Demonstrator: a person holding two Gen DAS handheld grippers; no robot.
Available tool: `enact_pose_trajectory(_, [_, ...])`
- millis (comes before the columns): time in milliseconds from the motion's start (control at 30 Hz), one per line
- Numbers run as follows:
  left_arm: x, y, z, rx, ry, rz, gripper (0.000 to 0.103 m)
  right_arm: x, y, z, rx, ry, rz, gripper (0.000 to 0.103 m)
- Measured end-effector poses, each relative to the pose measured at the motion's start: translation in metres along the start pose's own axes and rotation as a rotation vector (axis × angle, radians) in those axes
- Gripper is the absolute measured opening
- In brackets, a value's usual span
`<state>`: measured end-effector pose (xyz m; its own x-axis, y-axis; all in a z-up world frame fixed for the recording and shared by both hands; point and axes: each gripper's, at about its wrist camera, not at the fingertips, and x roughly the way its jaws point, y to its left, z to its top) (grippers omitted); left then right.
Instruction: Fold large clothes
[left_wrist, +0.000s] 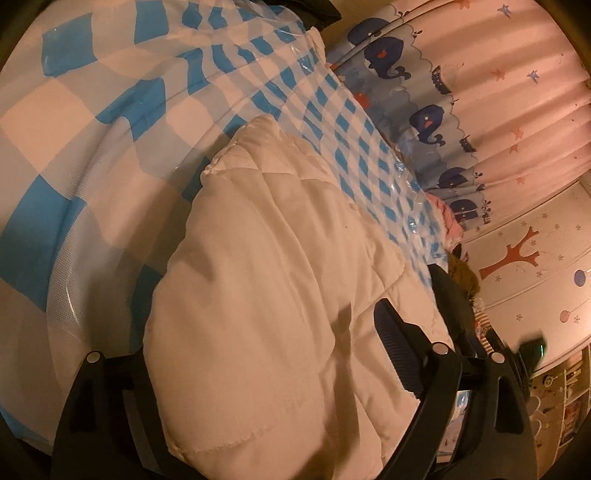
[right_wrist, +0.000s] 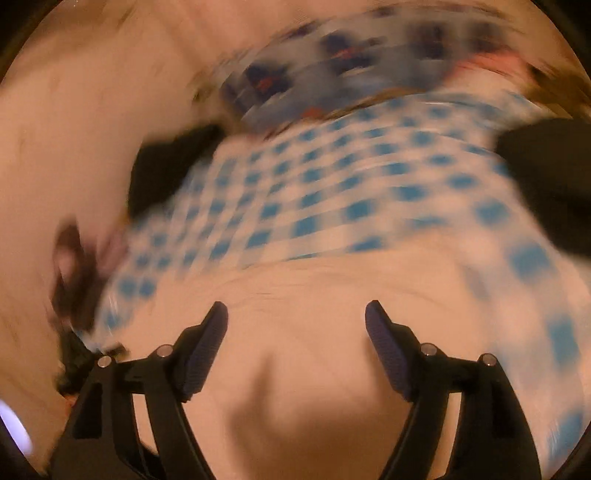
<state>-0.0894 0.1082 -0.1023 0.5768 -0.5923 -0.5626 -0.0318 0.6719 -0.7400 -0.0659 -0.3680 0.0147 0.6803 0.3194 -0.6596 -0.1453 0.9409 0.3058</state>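
Note:
A white quilted padded garment lies folded on a blue-and-white checked cover. In the left wrist view the garment fills the space between the fingers; the right finger shows, the left one is hidden under the fabric. My left gripper stands wide around the bulky fold. In the blurred right wrist view my right gripper is open and empty just above the white garment, with the checked cover beyond it.
A whale-patterned pink curtain hangs behind the bed. A wall with tree stickers and shelves is at the right. Dark clothing lies at the bed's edge. Dark shapes flank the cover.

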Motion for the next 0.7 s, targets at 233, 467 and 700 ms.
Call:
enact_pose_trajectory(233, [0.003, -0.011, -0.003, 0.093, 0.008, -0.030, 0.042, 0.160, 0.012, -0.017, -0.100, 0.263, -0.217, 0.076])
enact_pose_trajectory(467, [0.000, 0.000, -0.006, 0.023, 0.034, -0.027, 0.057, 0.071, 0.050, -0.016, -0.154, 0.116, -0.180, 0.078])
enact_pose_trajectory(700, [0.008, -0.012, -0.018, 0.055, 0.020, 0.026, 0.076, 0.098, 0.063, -0.052, -0.243, 0.225, -0.220, 0.085])
